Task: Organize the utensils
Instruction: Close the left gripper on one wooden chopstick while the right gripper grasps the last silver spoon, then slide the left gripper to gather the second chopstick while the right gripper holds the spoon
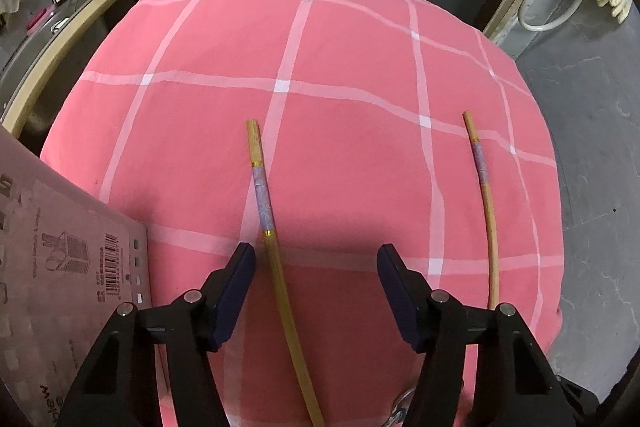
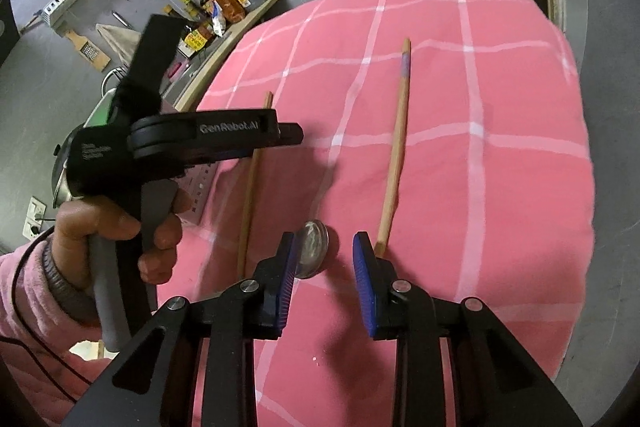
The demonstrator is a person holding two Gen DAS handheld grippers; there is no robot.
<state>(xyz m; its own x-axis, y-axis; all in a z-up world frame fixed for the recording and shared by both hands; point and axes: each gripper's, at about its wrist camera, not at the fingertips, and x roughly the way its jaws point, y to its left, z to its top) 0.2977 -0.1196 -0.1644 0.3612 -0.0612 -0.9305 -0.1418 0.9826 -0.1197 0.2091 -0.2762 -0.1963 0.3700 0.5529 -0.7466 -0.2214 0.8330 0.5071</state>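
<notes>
On the tabletop, pink cloth [image 1: 340, 47] with white grid lines, two wooden chopsticks lie roughly parallel, well apart. Left chopstick [image 1: 262, 195] has a patterned band between gold rings; its thin end runs down between the fingers of the left gripper [image 1: 316, 259]. Left fingers stand fairly wide, pads dark blue, not touching the stick; it sits nearer the left-hand finger [image 1: 234, 291], just beside it. Nothing gripped. Right chopstick [image 1: 486, 211] lies outside the other finger, its lower end hidden behind the gripper body. Grey perforated plastic utensil holder [image 1: 68, 267] with a barcode label sits at lower left of the left wrist view, touching the cloth edge.

Right wrist view: right gripper [image 2: 324, 247] points down at the cloth, fingers narrowed but apart, blue ribbed pads. Shiny round spoon bowl [image 2: 314, 247] lies between them, against the left-hand finger [image 2: 286, 275]; cannot tell if that pad presses it, other pad clearly apart. Right chopstick's [image 2: 394, 151] near tip ends just beside the right-hand finger. Left chopstick [image 2: 250, 195] partly hidden by the left gripper, held by a hand [image 2: 120, 227] in a pink fuzzy sleeve [image 2: 28, 291]. Sauce bottles [image 2: 208, 11] on a shelf beyond the tabletop.
</notes>
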